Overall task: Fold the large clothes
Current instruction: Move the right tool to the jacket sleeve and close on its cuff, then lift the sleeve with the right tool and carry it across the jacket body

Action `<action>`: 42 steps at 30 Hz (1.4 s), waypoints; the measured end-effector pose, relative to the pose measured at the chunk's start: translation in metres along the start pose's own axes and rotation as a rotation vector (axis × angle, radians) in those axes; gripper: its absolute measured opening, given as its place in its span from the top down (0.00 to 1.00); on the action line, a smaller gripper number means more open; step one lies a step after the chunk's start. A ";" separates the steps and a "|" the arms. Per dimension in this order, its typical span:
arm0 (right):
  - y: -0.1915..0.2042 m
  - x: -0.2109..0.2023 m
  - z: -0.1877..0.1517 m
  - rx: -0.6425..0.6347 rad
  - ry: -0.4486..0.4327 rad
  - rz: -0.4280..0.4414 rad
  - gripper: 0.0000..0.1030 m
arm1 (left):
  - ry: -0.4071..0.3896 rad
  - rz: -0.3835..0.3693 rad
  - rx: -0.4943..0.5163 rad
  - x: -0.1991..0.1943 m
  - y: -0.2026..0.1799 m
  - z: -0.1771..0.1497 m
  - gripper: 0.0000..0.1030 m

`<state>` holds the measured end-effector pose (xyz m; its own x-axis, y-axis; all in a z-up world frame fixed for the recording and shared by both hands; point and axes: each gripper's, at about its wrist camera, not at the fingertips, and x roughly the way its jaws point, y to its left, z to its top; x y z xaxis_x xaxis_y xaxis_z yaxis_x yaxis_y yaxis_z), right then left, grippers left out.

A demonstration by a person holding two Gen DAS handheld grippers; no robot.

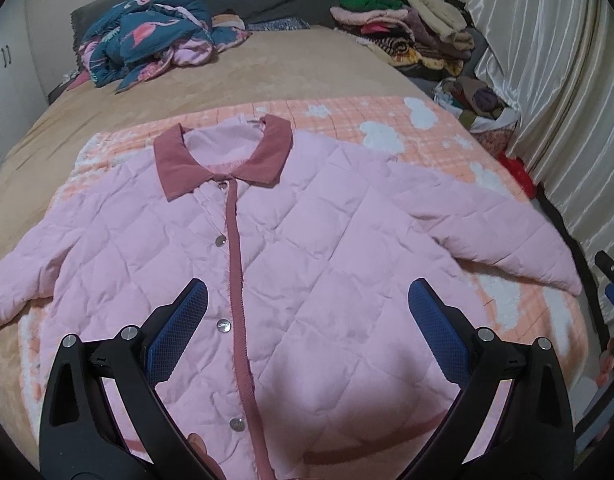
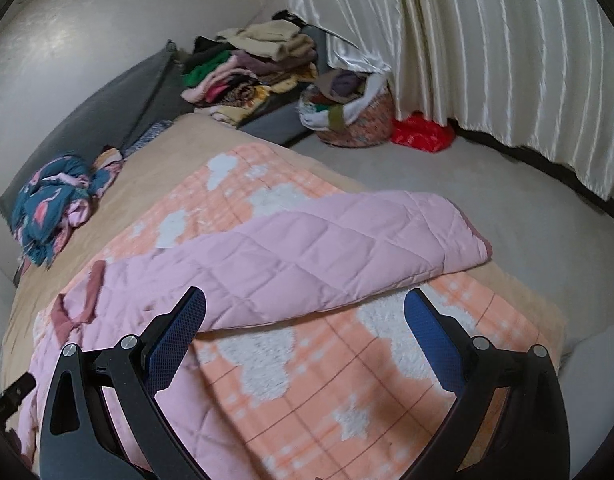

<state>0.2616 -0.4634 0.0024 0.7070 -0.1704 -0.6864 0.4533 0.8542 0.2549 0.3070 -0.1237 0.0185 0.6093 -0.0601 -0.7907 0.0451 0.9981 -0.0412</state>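
Pink quilted jacket (image 1: 307,264) lies face up and buttoned on an orange-and-white checked blanket (image 1: 387,120) spread over the bed (image 1: 307,64), collar (image 1: 223,156) toward the head end and hem toward the foot. Both sleeves are spread outward; the right sleeve (image 2: 347,240) reaches toward the bed's right edge, its cuff close to that edge or perhaps slightly past it, which the fisheye view leaves uncertain.

Left gripper (image 1: 307,312) hovers over the lower front panel with its jaws wide apart, holding nothing. Right gripper (image 2: 307,320) hangs near the underside of the right sleeve, likewise spread and empty.

Judged stage: garment laid flat, folding not yet begun. The next move probably calls for pinching a sleeve near the cuff and carrying it inward across the chest.

Open room is ample toward the head of the bed, where a bundled flamingo-print quilt (image 1: 155,40) and a stack of folded clothes (image 1: 403,32) sit well apart. A curtain (image 2: 487,60) and basket (image 2: 347,116) stand beyond the right edge.
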 end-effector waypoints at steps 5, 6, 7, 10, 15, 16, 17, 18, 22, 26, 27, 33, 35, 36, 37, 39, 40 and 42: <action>-0.015 0.035 -0.001 0.075 0.047 -0.011 0.04 | 0.023 -0.004 -0.011 0.020 0.006 -0.002 0.09; -0.017 0.042 -0.001 0.087 0.058 -0.019 0.04 | 0.027 -0.002 -0.012 0.023 0.008 -0.003 0.09; -0.019 0.048 -0.001 0.093 0.063 -0.023 0.04 | 0.029 0.003 -0.012 0.025 0.008 -0.003 0.09; -0.022 0.064 -0.002 0.103 0.072 -0.036 0.04 | 0.043 0.012 -0.018 0.035 0.014 -0.005 0.09; -0.028 0.086 0.001 0.126 0.088 -0.071 0.04 | 0.055 0.045 -0.016 0.051 0.024 -0.007 0.09; -0.031 0.089 0.002 0.137 0.092 -0.073 0.04 | 0.057 0.047 -0.015 0.053 0.025 -0.006 0.09; -0.034 0.094 0.002 0.152 0.099 -0.073 0.04 | 0.061 0.053 -0.014 0.057 0.027 -0.006 0.09; -0.038 0.101 0.003 0.175 0.112 -0.072 0.04 | 0.062 0.058 -0.015 0.059 0.028 -0.007 0.09; -0.055 0.120 0.006 0.253 0.138 -0.096 0.04 | 0.076 0.068 -0.028 0.067 0.036 -0.007 0.09; -0.073 0.138 0.006 0.331 0.146 -0.097 0.05 | 0.076 0.090 -0.029 0.070 0.046 -0.005 0.09; -0.080 0.144 0.005 0.357 0.146 -0.089 0.12 | 0.072 0.092 -0.034 0.070 0.049 -0.005 0.09; -0.108 0.157 0.008 0.432 0.085 -0.012 0.45 | 0.066 0.103 -0.074 0.070 0.067 -0.004 0.09; -0.113 0.157 0.010 0.432 0.078 0.003 0.56 | 0.063 0.111 -0.076 0.070 0.070 -0.005 0.09; -0.113 0.156 0.011 0.421 0.074 0.016 0.65 | 0.060 0.119 -0.081 0.070 0.073 -0.005 0.09; -0.112 0.154 0.014 0.402 0.066 0.023 0.70 | 0.059 0.120 -0.086 0.070 0.075 -0.005 0.09; -0.098 0.144 0.023 0.305 0.034 0.001 0.75 | 0.056 0.118 -0.103 0.069 0.081 -0.004 0.09; -0.090 0.138 0.027 0.259 0.015 -0.012 0.78 | 0.054 0.114 -0.109 0.068 0.083 -0.004 0.09; -0.079 0.130 0.034 0.192 -0.015 -0.024 0.80 | 0.049 0.106 -0.113 0.066 0.086 -0.004 0.09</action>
<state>0.3364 -0.5693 -0.0841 0.7023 -0.1984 -0.6837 0.5643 0.7406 0.3647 0.3478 -0.0422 -0.0399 0.5668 0.0434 -0.8227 -0.1083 0.9939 -0.0222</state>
